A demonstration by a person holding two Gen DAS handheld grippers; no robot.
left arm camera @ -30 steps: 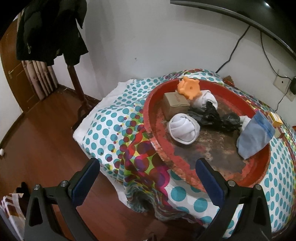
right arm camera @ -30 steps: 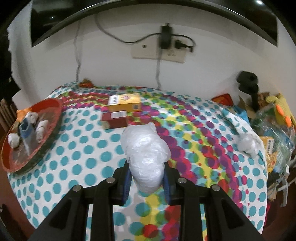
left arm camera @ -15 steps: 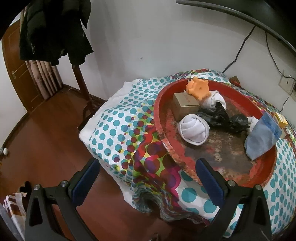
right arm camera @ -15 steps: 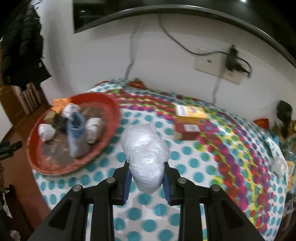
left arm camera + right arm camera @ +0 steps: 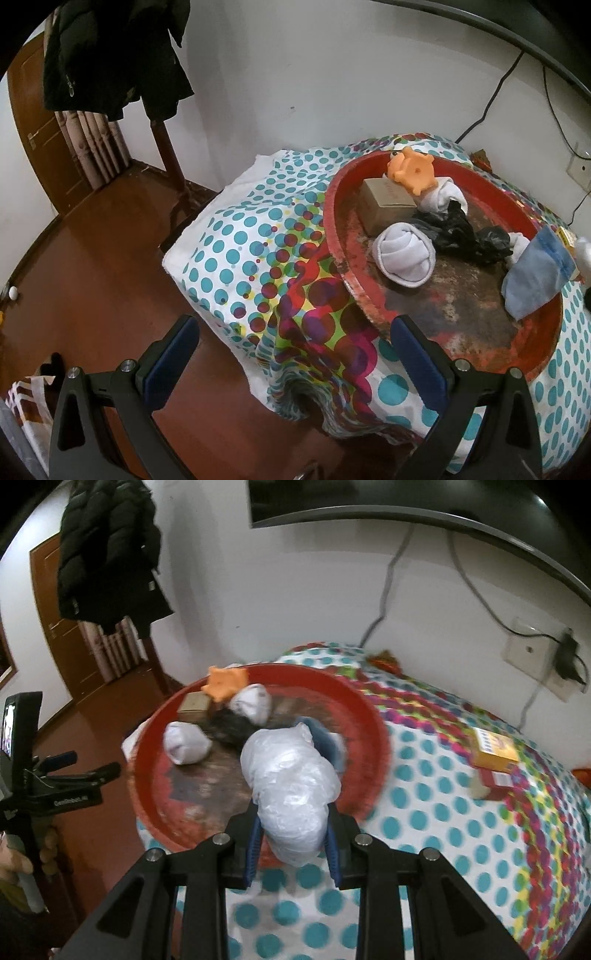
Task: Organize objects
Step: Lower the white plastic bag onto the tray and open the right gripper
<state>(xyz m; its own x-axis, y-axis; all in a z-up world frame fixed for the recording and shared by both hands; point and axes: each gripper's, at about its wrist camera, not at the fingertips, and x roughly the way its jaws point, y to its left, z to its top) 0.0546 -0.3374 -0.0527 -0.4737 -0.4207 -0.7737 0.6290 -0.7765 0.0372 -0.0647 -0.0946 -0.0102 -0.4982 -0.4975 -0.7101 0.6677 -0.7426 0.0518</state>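
Note:
My right gripper (image 5: 293, 843) is shut on a crumpled white plastic bag (image 5: 291, 775), held above the near rim of the round red tray (image 5: 369, 716). The tray (image 5: 334, 206) holds an orange toy (image 5: 412, 173), a tan box (image 5: 384, 203), rolled white socks (image 5: 402, 254), a black crumpled bag (image 5: 461, 236) and a blue cloth (image 5: 535, 277). My left gripper (image 5: 291, 354) is open and empty, off the tray's left front edge, above the hanging dotted tablecloth (image 5: 236, 251). In the right wrist view the left gripper (image 5: 62, 779) shows at the left edge.
A yellow box (image 5: 495, 749) and a red box (image 5: 496, 782) lie on the dotted cloth right of the tray. A black coat (image 5: 110, 55) hangs on a stand at the left. Wall sockets and cables (image 5: 546, 657) run behind the table. Wooden floor (image 5: 92, 295) lies left.
My right gripper has swung left with the white bag, from the table's middle to over the red tray. My left gripper has hardly moved.

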